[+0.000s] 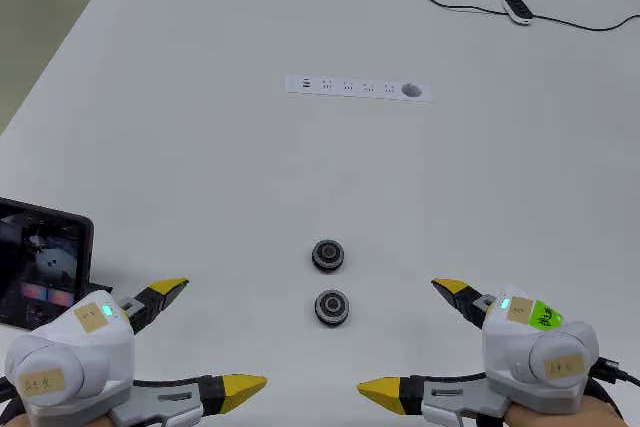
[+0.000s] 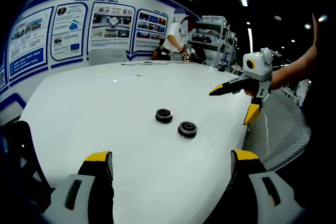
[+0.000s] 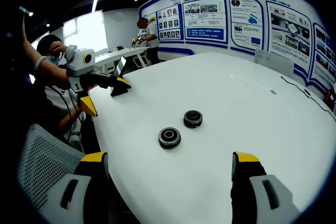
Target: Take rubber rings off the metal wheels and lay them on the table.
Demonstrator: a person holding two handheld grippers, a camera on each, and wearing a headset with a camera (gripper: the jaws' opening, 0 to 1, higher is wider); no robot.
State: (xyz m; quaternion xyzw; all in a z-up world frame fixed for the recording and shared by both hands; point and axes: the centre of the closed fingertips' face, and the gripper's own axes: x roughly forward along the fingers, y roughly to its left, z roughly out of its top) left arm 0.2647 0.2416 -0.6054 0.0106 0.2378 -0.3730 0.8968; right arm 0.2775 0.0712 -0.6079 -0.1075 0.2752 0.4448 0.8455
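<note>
Held left tool [image 1: 218,335] and right tool [image 1: 402,336] wide open, empty, over the near tabletop [image 1: 200,177] edge. Found near wheel [image 1: 332,307] and far wheel [image 1: 328,255] just beyond, between them, rubber rings [image 1: 319,308] seemingly still on. Had not begun; next probably needed closing on the near wheel.

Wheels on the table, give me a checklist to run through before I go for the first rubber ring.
1. Left gripper open and empty: ok, jaws wide apart.
2. Right gripper open and empty: ok, jaws wide apart.
3. Near wheel and far wheel lying flat, apart from each other: ok.
4. Both wheels between the grippers, nothing in the way: ok.
5. Rubber rings on both wheels: ok, a dark outer band on each; how tightly they sit, cannot tell.
6. Bare table beside the wheels for laying rings: ok; the power strip lies well beyond.
</note>
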